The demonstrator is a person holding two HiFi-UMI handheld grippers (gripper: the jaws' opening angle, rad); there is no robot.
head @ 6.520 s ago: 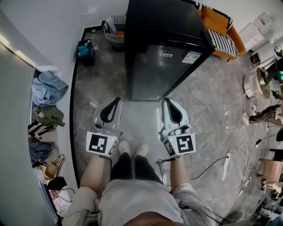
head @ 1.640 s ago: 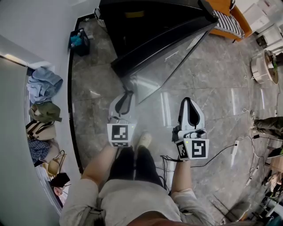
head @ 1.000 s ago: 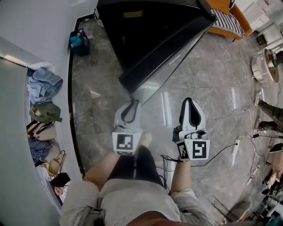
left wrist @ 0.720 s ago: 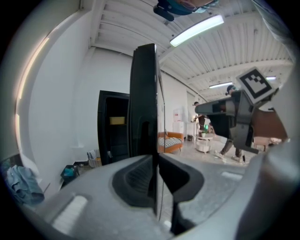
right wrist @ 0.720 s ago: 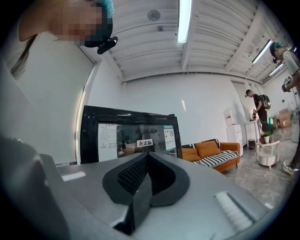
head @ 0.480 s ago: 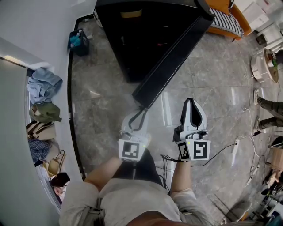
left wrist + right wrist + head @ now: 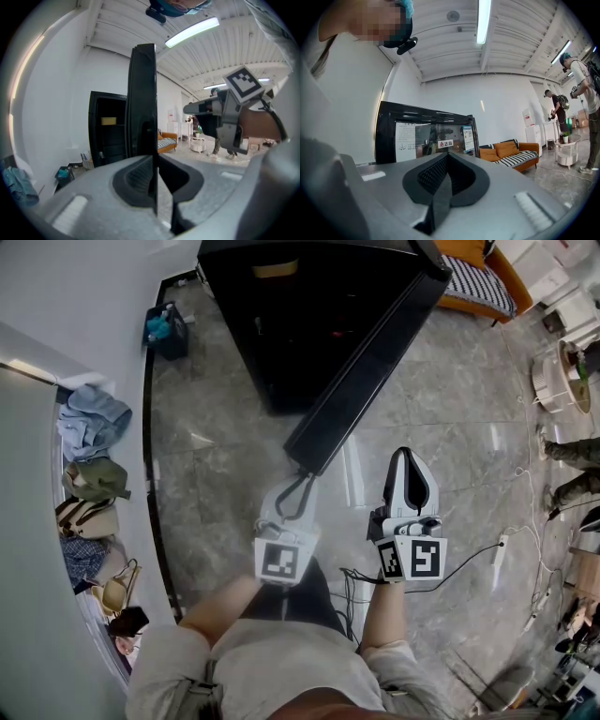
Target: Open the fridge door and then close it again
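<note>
The black fridge [image 7: 272, 324] stands open, with its dark inside [image 7: 107, 136] in view. Its glass door [image 7: 366, 362] is swung out toward me. My left gripper [image 7: 302, 476] is shut on the door's free edge, and the left gripper view shows that edge [image 7: 143, 93] standing upright between the pads of the left gripper [image 7: 157, 161]. To the right of the door my right gripper [image 7: 406, 456] hangs shut and empty. In the right gripper view the right gripper [image 7: 447, 159] faces the door's glass front [image 7: 422, 136] without touching it.
An orange sofa with a striped cushion [image 7: 478, 296] stands behind the fridge at the right. A blue basket [image 7: 167, 329] sits by the left wall, near heaped clothes and bags [image 7: 94, 456]. Cables and a power strip [image 7: 497, 554] lie on the floor at the right. People [image 7: 555, 112] stand further off.
The door has swung wider open. My left gripper came right and toward me with the door's edge, most of it before the last half second. The right gripper stayed put.
</note>
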